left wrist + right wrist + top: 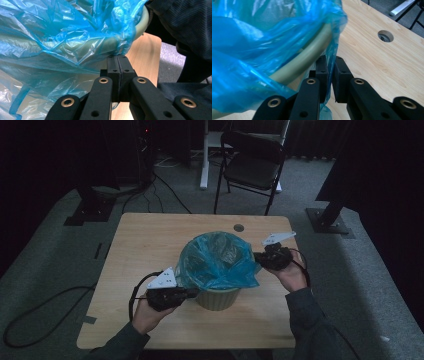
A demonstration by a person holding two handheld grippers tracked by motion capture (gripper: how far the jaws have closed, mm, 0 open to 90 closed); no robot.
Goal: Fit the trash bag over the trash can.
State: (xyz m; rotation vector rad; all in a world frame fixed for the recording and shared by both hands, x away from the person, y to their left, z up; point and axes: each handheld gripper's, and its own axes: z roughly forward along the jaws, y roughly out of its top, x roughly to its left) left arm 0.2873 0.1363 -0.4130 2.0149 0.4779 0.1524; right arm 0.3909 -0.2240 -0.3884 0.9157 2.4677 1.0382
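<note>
**Desk:** What can't you make out from your end?

**Me:** The room is dim, so the far floor fades to black. I can't see inside the bin [218, 296]; the blue bag [216, 261] bunches over its mouth and hides it. In the left gripper view the bag covers most of the bin's rim, and a dark sleeve [185, 22] cuts off what lies beyond the bin.

**Desk:** Where is the bin?

**Me:** On the wooden table [145, 245], about mid-table. A round cable hole [238, 227] sits in the tabletop behind the bin, and a folding chair [252, 165] stands well behind it, past the table edge.

**Desk:** And the claws?

**Me:** My left gripper [117, 61] sits at the bin's near left, jaws pressed together, pinching the bag's hem just below the rim. My right gripper [329, 67] is at the bin's right side. A fold of the bag hangs between its jaws, which are nearly together with a thin gap left. I can't tell whether the pads actually press on the film.
</note>
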